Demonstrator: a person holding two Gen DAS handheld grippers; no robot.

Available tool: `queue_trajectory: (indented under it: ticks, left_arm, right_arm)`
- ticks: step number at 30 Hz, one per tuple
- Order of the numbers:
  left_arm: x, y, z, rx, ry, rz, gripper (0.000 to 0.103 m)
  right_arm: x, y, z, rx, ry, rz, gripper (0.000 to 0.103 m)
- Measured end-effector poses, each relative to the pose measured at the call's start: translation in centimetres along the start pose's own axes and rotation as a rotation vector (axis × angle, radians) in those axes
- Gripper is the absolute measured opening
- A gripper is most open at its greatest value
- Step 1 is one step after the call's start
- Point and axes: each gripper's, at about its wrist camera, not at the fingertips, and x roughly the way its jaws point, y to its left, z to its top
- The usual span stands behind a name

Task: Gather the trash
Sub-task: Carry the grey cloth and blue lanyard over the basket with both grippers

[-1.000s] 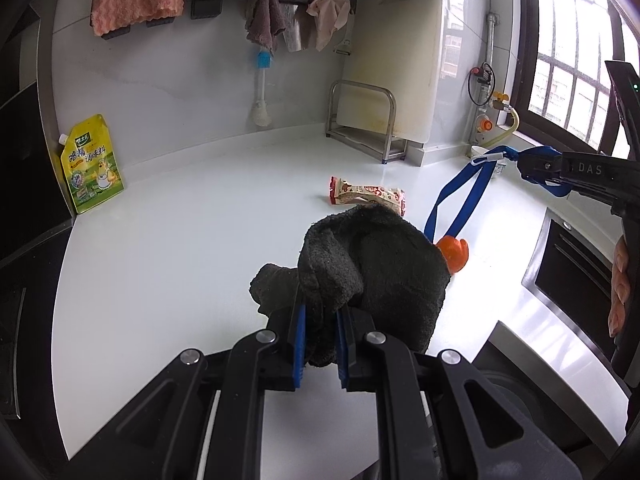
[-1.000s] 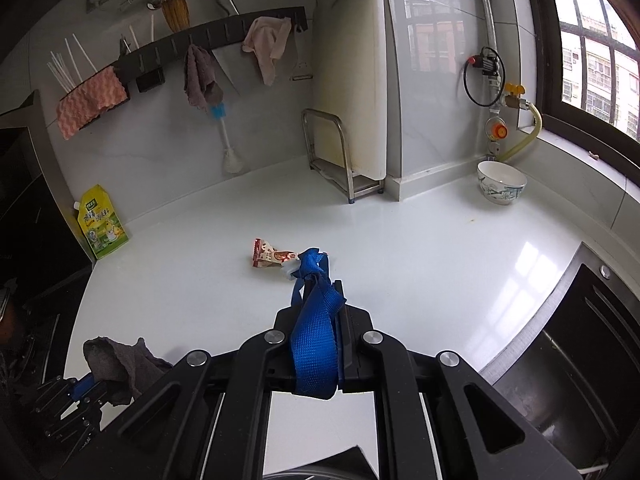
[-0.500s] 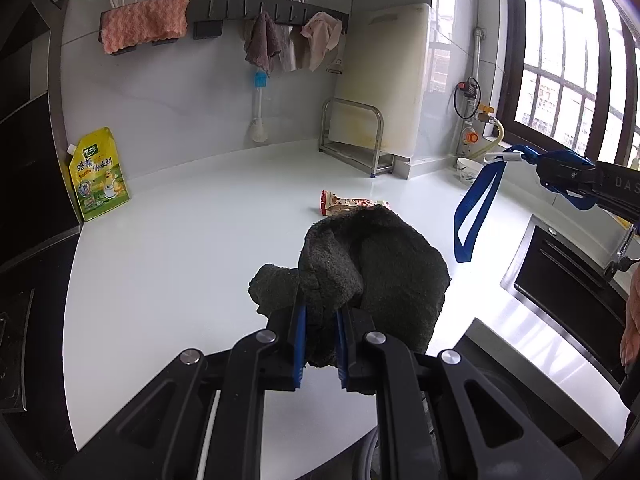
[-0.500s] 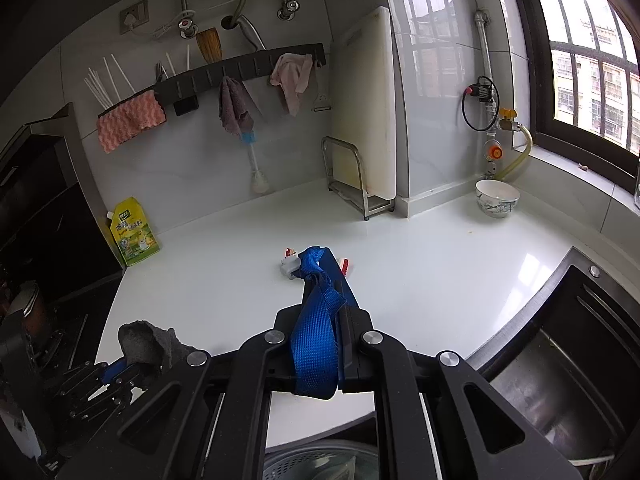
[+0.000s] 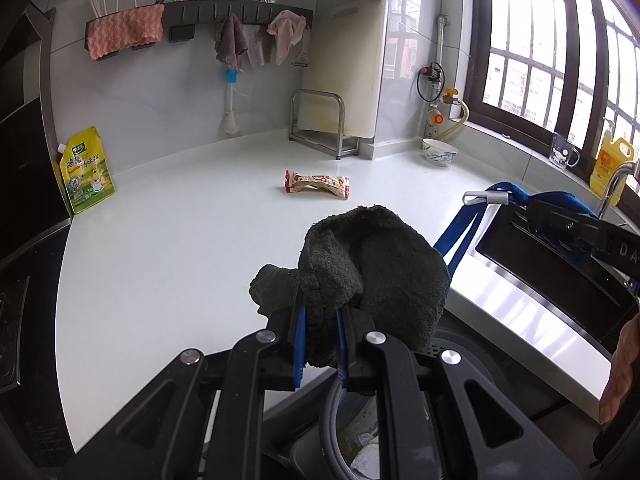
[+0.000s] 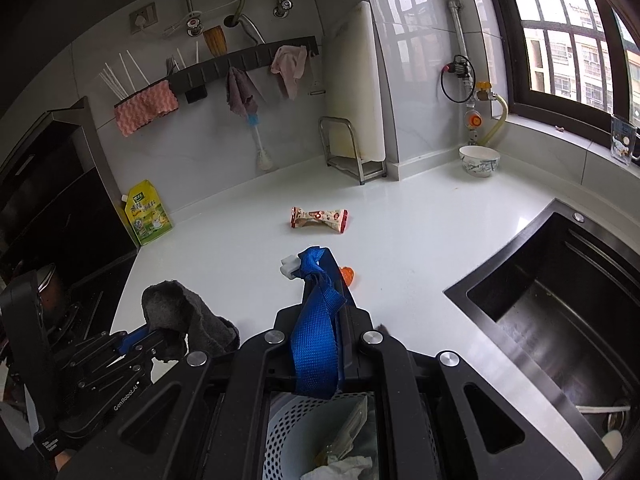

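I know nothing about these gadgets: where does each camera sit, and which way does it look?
Left wrist: rides the left tongs, facing the counter; shows them clamping a dark rag, plus fingers.
Right wrist: rides the right tongs, facing the counter and sink; shows them gripping a blue strap.
Both share the snack wrapper and white bowl.

You have one snack wrapper point(image 6: 319, 219) mid-frame, one grey rag point(image 5: 372, 264), one blue strap point(image 6: 316, 332), one bowl point(image 6: 479, 161) at right, one yellow pouch point(image 6: 147, 213) at left, three cloths on the rail, one waste basket point(image 6: 280, 432) at the bottom edge
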Motion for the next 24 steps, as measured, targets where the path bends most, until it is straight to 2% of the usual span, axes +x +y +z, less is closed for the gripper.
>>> queue_trajectory:
  ticks: [4,17,24]
  left_arm:
    - [-0.4,-1.2,-1.3,0.01,0.02,-0.014,0.013]
    - [-0.3,-3.9,-4.5,0.053,0.081,-0.035,0.013]
    - [1.0,-4.8,-6.3,0.079,0.115,-0.007,0.013]
  right_arm:
    - [-0.9,-0.5,-2.4,0.025,0.03,-0.002,0.008]
    - [-1.8,-1.7,-8.3,0.044,0.098,-0.099,0.008]
    - [-0.8,-2.2,-11.6,0.05,0.142,-0.173,0.008]
